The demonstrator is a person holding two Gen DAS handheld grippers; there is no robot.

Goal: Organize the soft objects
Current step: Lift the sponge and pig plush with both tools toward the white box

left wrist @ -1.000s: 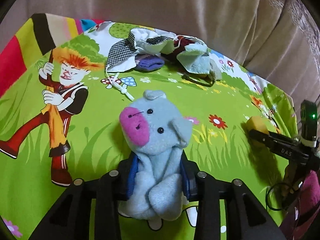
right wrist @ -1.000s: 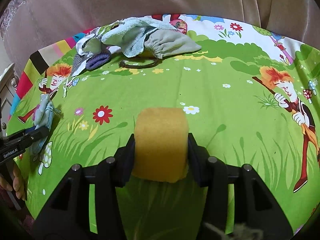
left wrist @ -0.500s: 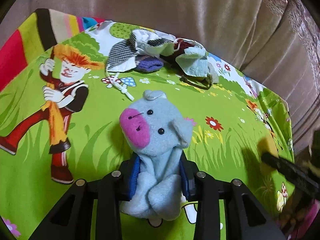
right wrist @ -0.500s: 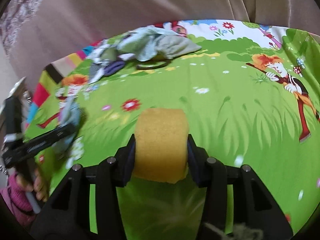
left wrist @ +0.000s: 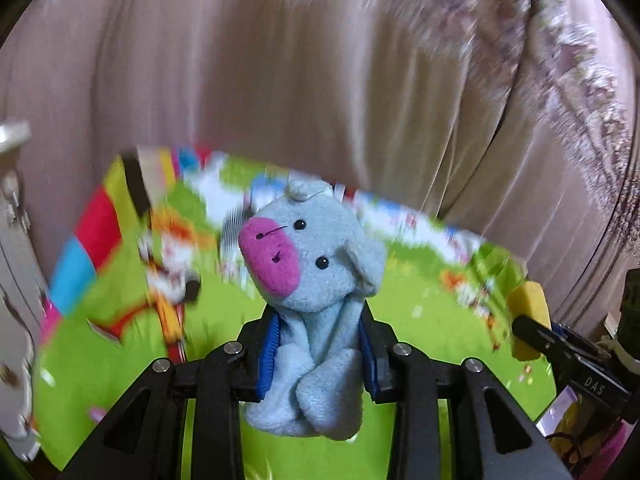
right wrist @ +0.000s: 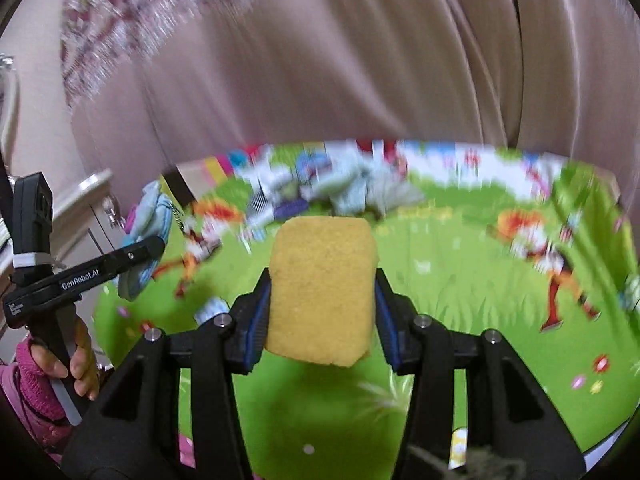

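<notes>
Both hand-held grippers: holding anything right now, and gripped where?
Left hand-held gripper clamps the blue plush puppet around its lower body. Right hand-held gripper clamps the yellow sponge by its side faces.

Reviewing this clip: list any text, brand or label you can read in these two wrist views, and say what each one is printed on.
"GenRobot.AI": on the side of the left gripper, seen from the right wrist view.
"DAS": on the side of the right gripper, seen from the left wrist view; the rest of the word is cut off.
A small white label low on the left gripper's body: two lines, too small to read.
The green cartoon cloth: blurred, no text readable.
</notes>
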